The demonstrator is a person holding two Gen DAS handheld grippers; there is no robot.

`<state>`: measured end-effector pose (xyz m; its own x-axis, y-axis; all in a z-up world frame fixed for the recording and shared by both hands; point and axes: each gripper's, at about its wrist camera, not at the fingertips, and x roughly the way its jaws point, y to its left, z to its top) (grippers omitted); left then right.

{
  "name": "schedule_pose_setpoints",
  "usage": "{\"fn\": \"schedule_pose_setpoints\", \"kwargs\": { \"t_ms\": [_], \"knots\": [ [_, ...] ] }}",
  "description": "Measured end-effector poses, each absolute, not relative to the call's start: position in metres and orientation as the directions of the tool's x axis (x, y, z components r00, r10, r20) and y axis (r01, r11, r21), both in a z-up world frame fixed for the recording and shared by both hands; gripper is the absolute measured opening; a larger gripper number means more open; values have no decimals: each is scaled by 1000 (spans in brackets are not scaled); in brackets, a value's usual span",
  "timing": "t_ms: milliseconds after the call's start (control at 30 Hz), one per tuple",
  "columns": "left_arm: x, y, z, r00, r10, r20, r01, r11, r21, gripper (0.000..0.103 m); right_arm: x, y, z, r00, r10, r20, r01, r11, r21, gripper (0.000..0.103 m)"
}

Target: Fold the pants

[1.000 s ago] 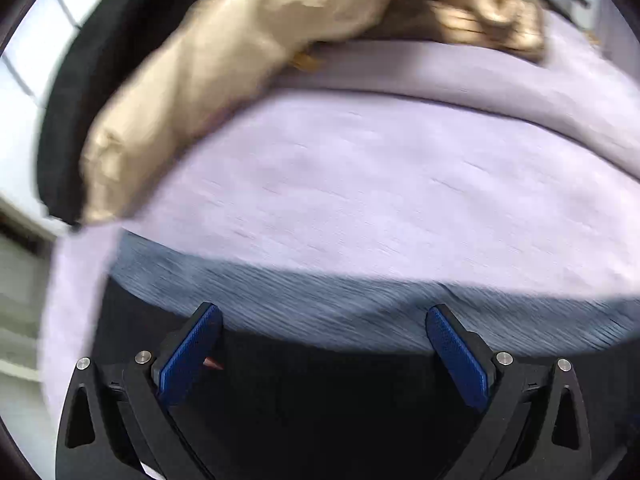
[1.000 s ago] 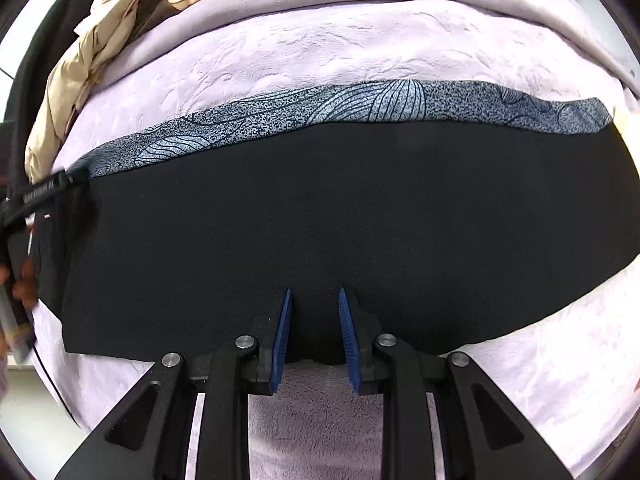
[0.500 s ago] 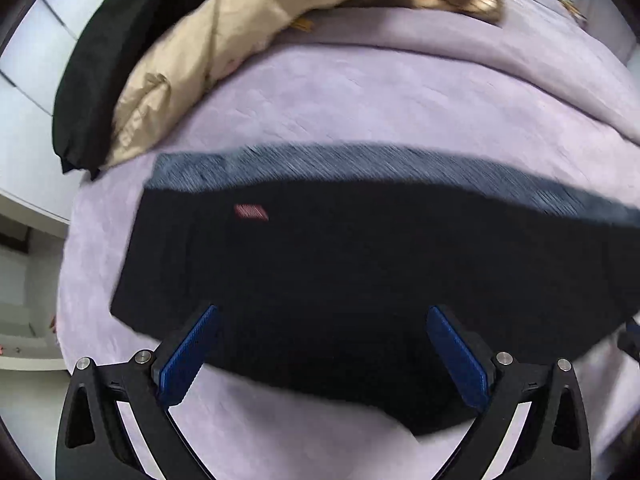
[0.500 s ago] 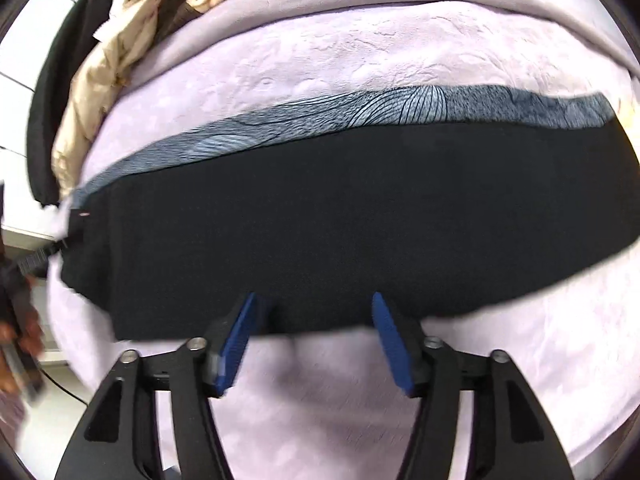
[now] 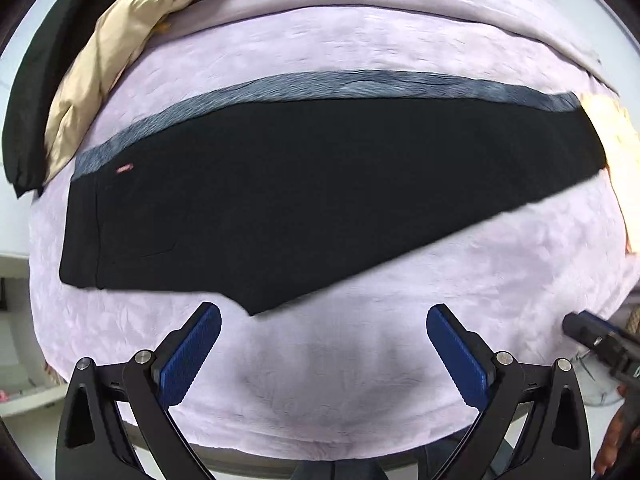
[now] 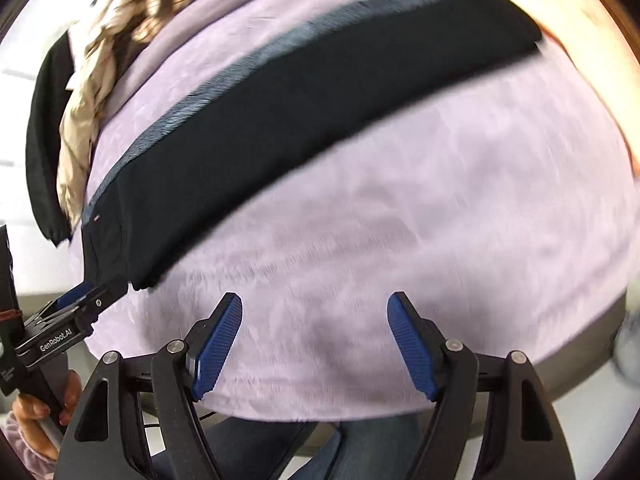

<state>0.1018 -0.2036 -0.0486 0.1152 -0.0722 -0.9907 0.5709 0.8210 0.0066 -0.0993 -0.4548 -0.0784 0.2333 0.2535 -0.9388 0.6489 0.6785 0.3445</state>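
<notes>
Black pants with a grey patterned side stripe lie flat, folded lengthwise, across the lilac blanket; the waist is at the left, the leg ends at the right. They also show in the right wrist view. My left gripper is open and empty, hovering over the blanket just in front of the pants' near edge. My right gripper is open and empty, above bare blanket, well clear of the pants. The left gripper also shows in the right wrist view near the waist corner.
A beige jacket and a black garment lie piled at the back left of the bed. A pale cloth lies at the right end. The bed's front edge is close below the grippers.
Both grippers have pulled back from the pants toward the bed's front edge. The right gripper went from nearly shut at the pants' edge to wide open. The pants stay flat.
</notes>
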Motion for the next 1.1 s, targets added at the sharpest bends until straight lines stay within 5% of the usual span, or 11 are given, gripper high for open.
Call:
{"fn": "schedule_pose_setpoints", "kwargs": {
  "t_ms": [1100],
  "knots": [
    [44,-372,-45,75,-15,-997,646,762,37,103,-131,-595,-92,280,258,-925,677,630,380,78]
  ]
}}
